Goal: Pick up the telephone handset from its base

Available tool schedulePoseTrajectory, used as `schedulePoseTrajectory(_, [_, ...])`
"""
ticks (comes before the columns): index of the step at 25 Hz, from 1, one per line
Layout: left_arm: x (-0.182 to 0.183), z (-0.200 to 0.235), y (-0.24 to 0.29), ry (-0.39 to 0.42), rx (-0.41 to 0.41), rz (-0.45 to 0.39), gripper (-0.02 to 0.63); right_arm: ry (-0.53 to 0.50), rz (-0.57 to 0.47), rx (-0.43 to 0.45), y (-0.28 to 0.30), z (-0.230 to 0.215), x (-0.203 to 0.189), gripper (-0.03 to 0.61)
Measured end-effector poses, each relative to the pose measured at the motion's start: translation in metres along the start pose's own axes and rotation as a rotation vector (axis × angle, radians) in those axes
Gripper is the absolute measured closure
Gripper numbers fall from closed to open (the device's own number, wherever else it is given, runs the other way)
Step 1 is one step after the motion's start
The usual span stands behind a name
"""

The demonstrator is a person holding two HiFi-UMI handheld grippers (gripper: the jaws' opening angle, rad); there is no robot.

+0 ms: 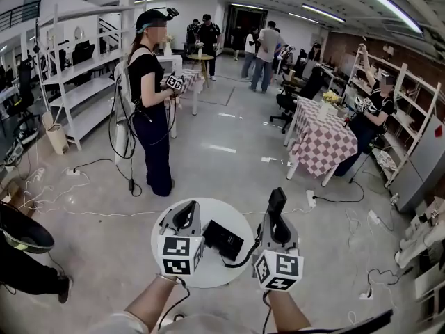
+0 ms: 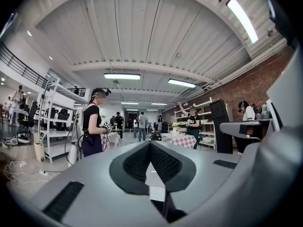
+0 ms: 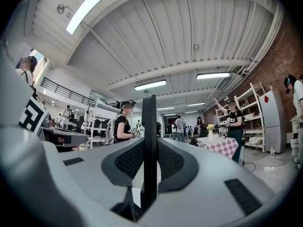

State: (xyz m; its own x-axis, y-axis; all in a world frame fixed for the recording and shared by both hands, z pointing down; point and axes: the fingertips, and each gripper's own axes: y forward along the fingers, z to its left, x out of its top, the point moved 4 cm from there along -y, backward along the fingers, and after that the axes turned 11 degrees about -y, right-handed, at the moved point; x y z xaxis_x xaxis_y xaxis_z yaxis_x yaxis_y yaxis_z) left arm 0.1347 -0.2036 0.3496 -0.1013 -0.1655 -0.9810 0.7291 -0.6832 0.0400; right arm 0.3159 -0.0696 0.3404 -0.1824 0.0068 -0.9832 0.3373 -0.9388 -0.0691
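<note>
At the lower middle of the head view stands a small round white tabletop, and the black telephone base lies on it, a little right of its centre. The telephone handset is not on the base. It stands upright at the right edge of the tabletop, held in the right tongs, with its upper end sticking out above them. In the right gripper view it shows as a narrow black bar straight up between the two ribbed pads, which press on it from both sides. A dark cord runs in a curve from the handset's lower part back to the base. From this steep angle the handset seems to be apart from the base, but I cannot say how high it is above the tabletop.

The left tongs are at the left side of the tabletop, just beside the base and not touching it. In the left gripper view their pads meet at the tips and nothing is between them, so they are closed and empty. Both tongs point level, away from the person who holds them.

Behind, in the upper left of the head view, a person in black clothes stands on the shiny floor near white shelves. On the right is a table with a checked cloth.
</note>
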Motion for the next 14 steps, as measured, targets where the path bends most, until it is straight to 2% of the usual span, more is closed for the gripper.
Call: schedulePoseTrajectory(14, [-0.0052,0.0056,-0.0051,-0.015,0.011,0.016,0.604,0.014,0.005,0.026,-0.0018,0.0084,-0.0017,0.486])
